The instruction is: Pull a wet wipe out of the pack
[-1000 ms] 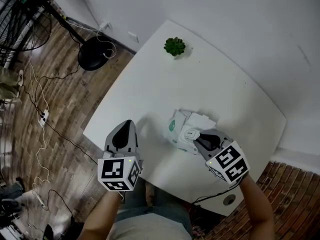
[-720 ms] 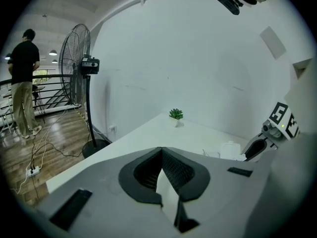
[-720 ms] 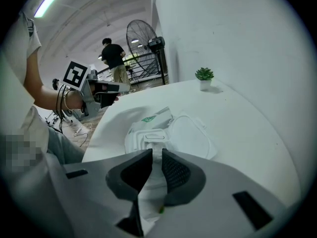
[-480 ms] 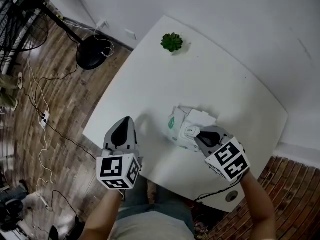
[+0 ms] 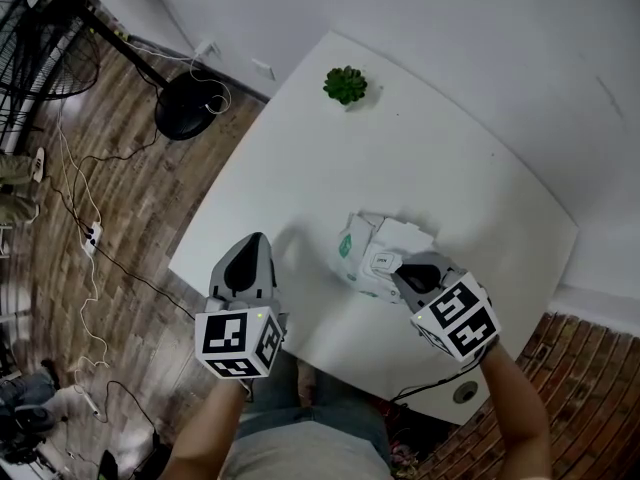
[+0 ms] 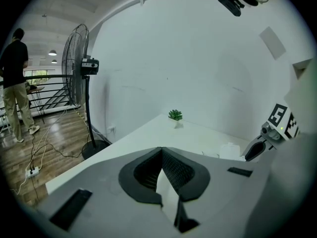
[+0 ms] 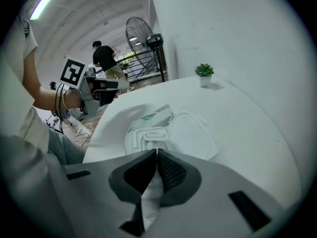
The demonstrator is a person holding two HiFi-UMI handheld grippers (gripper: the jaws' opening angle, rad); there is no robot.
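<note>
The white wet wipe pack [image 5: 362, 252] lies on the white table [image 5: 430, 158] with its flip lid [image 5: 408, 236] swung open. My right gripper [image 5: 401, 269] reaches the pack's opening from the near side. In the right gripper view its jaws meet at the opening [image 7: 156, 150], and crinkled white wipe material shows between the pads. The pack [image 7: 146, 124] and open lid [image 7: 190, 133] lie just past the tips. My left gripper [image 5: 250, 244] hovers over the table's near left edge, shut with nothing in it [image 6: 161, 148], well apart from the pack.
A small potted plant [image 5: 346, 86] stands at the table's far edge. A standing fan's base [image 5: 188, 106] and cables lie on the wood floor to the left. A person [image 6: 15, 83] stands far off beyond the fan [image 6: 77, 68].
Hardly anything differs. The right gripper has edged slightly right at the pack's opening, and the left gripper stays where it was.
</note>
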